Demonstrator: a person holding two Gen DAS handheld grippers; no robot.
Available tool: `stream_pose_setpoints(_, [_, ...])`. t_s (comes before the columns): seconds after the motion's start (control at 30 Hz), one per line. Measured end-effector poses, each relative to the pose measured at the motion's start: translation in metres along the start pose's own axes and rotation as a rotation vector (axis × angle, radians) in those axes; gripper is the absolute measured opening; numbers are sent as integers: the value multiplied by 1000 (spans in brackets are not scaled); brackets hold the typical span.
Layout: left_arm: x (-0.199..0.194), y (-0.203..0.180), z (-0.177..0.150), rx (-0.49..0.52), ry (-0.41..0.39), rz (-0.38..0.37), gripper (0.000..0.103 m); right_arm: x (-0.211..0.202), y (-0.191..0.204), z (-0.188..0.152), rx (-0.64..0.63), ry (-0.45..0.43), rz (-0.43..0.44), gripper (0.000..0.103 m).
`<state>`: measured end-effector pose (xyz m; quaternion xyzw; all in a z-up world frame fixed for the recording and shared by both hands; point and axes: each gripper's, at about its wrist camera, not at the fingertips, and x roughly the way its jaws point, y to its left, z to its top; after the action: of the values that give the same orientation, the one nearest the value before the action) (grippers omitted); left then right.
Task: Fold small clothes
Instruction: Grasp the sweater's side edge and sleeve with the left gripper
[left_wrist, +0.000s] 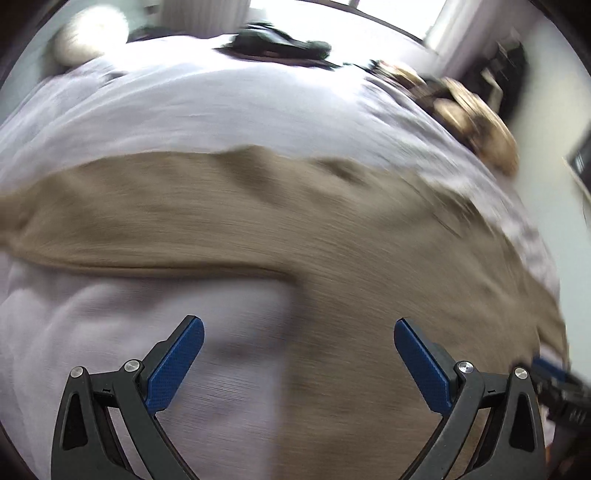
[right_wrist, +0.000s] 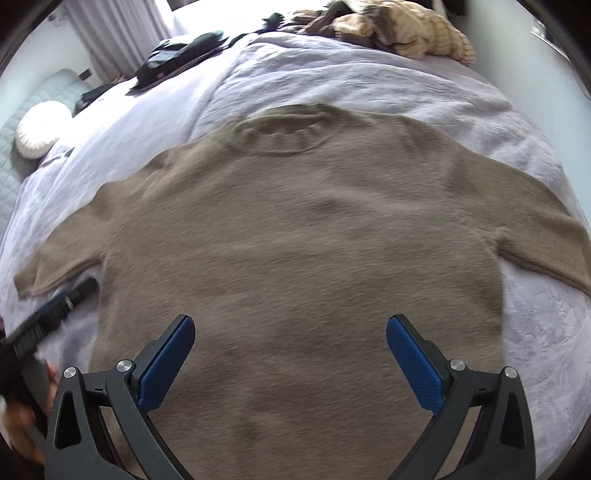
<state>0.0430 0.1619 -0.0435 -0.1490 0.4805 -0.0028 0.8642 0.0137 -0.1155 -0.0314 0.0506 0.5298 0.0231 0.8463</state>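
A taupe short-sleeved knit top (right_wrist: 295, 236) lies spread flat on the lavender bedspread (right_wrist: 369, 77), collar at the far side, sleeves out to both sides. My right gripper (right_wrist: 290, 332) is open and empty above the lower body of the top. My left gripper (left_wrist: 299, 334) is open and empty over the top's left side edge (left_wrist: 288, 280), below its left sleeve (left_wrist: 147, 229); that view is motion-blurred. The left gripper also shows at the left edge of the right wrist view (right_wrist: 55, 310), under the left sleeve.
Dark clothes (right_wrist: 181, 55) lie at the far left of the bed. A heap of beige and brown clothes (right_wrist: 399, 26) lies at the far right. A white round cushion (right_wrist: 40, 129) sits by the grey headboard. Curtains and a bright window stand beyond.
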Motion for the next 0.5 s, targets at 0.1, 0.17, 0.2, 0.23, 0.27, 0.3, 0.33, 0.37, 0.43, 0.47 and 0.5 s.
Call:
stream_pose_setpoints(0.1, [-5, 65, 6, -130, -31, 41, 103, 3, 21, -4, -33, 14, 22, 103])
stream_pose_setpoints(0.17, [-6, 109, 8, -226, -47, 49, 103, 5, 35, -6, -56, 23, 32, 103])
stream_pose_setpoints(0.2, [-5, 127, 9, -274, -55, 54, 103, 7, 39, -7, -63, 30, 33, 103])
stream_pose_setpoints(0.23, [-4, 146, 10, -331, -60, 60, 103, 9, 44, -8, -69, 37, 36, 103])
stream_pose_setpoints(0.27, [-1, 164, 12, -392, -65, 45, 103, 11, 47, -9, -75, 48, 38, 103])
stream_pose_setpoints(0.3, [2, 177, 14, -436, -75, 13, 103, 13, 52, -10, -81, 54, 39, 103])
stream_pose_setpoints(0.33, [4, 188, 17, -474, -88, -15, 103, 14, 57, -10, -87, 59, 39, 103])
stream_pose_setpoints(0.37, [6, 193, 22, -492, -104, -29, 103, 15, 60, -11, -92, 67, 41, 103])
stream_pose_setpoints(0.43, [6, 197, 30, -488, -135, -37, 103, 16, 66, -14, -98, 75, 48, 103])
stream_pose_setpoints(0.47, [7, 199, 34, -483, -153, -42, 102, 15, 67, -15, -100, 78, 50, 103])
stream_pose_setpoints(0.5, [6, 200, 35, -484, -172, -49, 93, 15, 69, -15, -103, 79, 52, 103])
